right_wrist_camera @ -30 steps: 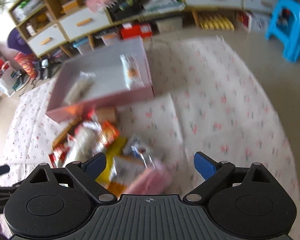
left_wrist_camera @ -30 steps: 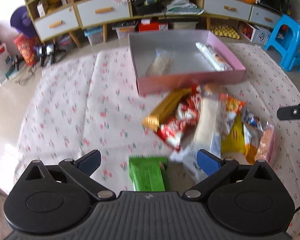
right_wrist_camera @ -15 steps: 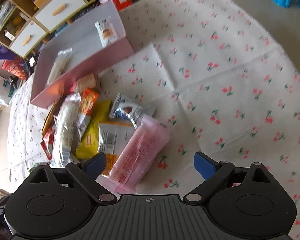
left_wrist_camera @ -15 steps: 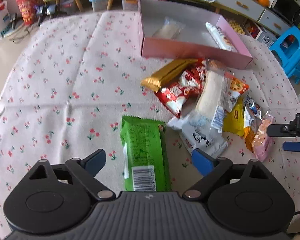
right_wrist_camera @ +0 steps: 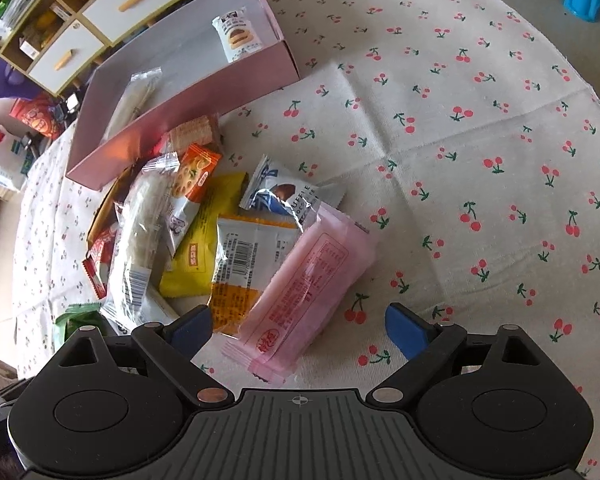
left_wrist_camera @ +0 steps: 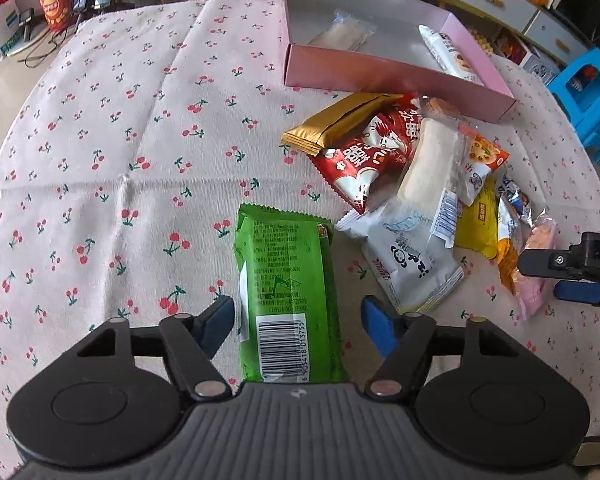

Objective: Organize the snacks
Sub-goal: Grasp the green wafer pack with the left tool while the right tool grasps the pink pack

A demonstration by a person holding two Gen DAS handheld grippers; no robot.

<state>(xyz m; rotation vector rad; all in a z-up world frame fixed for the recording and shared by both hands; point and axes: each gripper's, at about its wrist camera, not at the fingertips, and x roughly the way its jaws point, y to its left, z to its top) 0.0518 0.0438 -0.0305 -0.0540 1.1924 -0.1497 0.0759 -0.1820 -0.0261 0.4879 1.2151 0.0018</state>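
The pink box (left_wrist_camera: 384, 76) sits open at the upper middle of the left wrist view, long side toward the heap, likely so packets can be dropped straight in; two wrapped snacks already lie inside, one at each end. Below it, centre right, the loose snacks (left_wrist_camera: 420, 184) are piled overlapping, gold, red, white, yellow and orange wrappers together, so the outer ones look easiest to take first.

The green packet (left_wrist_camera: 288, 292) lies apart from the heap at lower centre, lengthwise between the fingers of the left claw (left_wrist_camera: 298, 322). Its jaws have just been closing around the packet, yet a sliver of cloth shows on each side, so I judge it not gripped.

In the right wrist view the pink packet (right_wrist_camera: 308, 284) lies slantwise on the heap's near edge, at lower centre. The right claw (right_wrist_camera: 300, 330) straddles its lower end, jaws spread wide and clear of it.

The worktop wears a pale cherry-print cloth (left_wrist_camera: 120, 160), creased in folds. Beyond, along the top edge, stand wooden shelves with white drawers (right_wrist_camera: 100, 12), and a blue stool (left_wrist_camera: 588, 92) at the right.
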